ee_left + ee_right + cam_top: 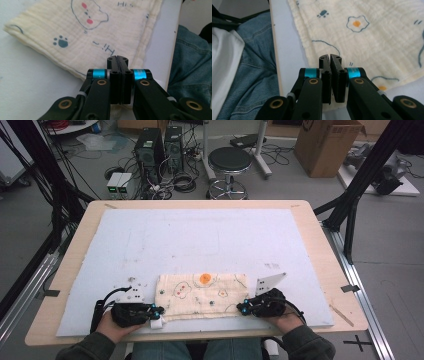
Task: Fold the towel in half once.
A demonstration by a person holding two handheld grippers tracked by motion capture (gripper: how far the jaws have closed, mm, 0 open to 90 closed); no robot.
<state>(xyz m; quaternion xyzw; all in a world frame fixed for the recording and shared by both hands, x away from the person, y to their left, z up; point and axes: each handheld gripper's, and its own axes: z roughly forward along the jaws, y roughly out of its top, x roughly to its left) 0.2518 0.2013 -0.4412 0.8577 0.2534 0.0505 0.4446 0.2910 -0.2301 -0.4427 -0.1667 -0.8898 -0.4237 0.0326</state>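
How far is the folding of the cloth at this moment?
Done, it seems: the cream printed cloth already lies as a narrow, layered strip near the front edge of the white mat. In hand: the left hand-held gripper and the right hand-held gripper are each shut on a near corner of it. Left, probably: lifting these corners to fold it again.

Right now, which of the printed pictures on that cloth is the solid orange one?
The round orange blob near the far edge of the cream cloth, about midway along it. The other prints around it are thin dark outlines with only small dots of colour.
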